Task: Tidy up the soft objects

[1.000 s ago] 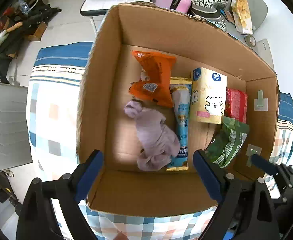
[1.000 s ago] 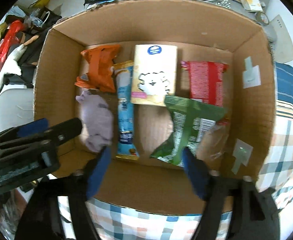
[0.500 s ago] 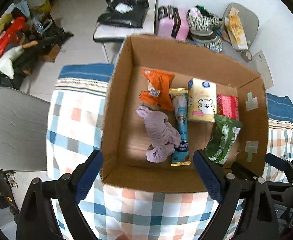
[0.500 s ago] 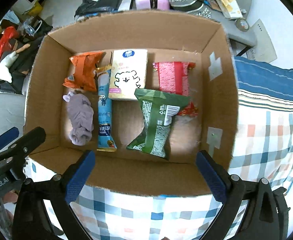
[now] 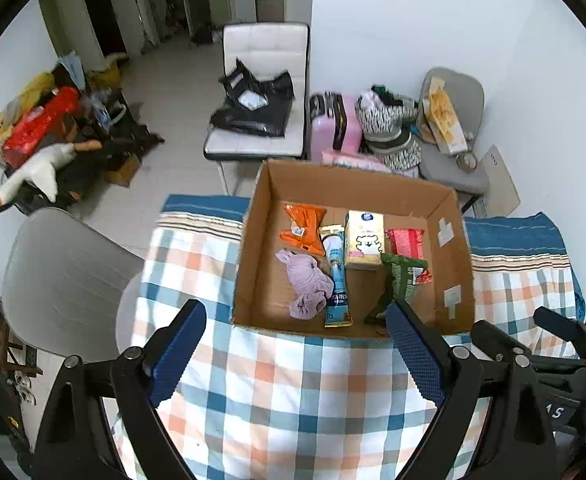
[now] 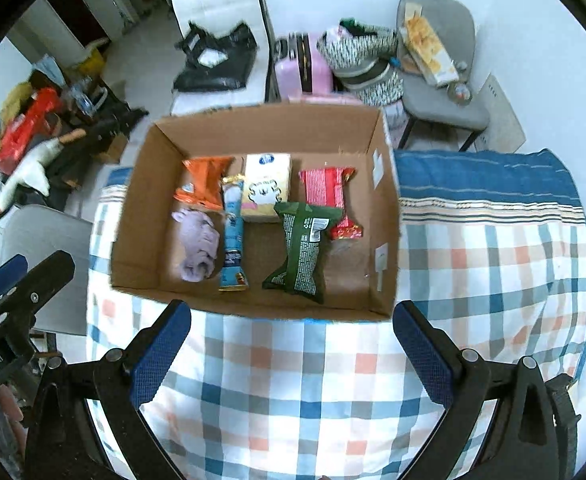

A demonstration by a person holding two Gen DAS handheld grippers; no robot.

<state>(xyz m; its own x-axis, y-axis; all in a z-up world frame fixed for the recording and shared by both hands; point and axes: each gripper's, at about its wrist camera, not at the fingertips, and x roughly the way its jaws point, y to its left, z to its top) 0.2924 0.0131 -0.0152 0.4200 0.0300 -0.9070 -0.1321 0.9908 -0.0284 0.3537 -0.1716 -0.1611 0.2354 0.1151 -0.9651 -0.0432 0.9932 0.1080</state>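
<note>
Both tools are held high above the checked cloth and hold nothing — the left gripper and the right gripper each have their blue fingers wide apart. All the soft things lie inside the cardboard box, side by side on its floor: the lilac cloth, orange packet, blue tube, tissue pack, red packet and green bag, which leans on the red one. With nothing loose on the cloth, I judge the sorting nearly finished — the grippers seem held away only to leave the box free.
</note>
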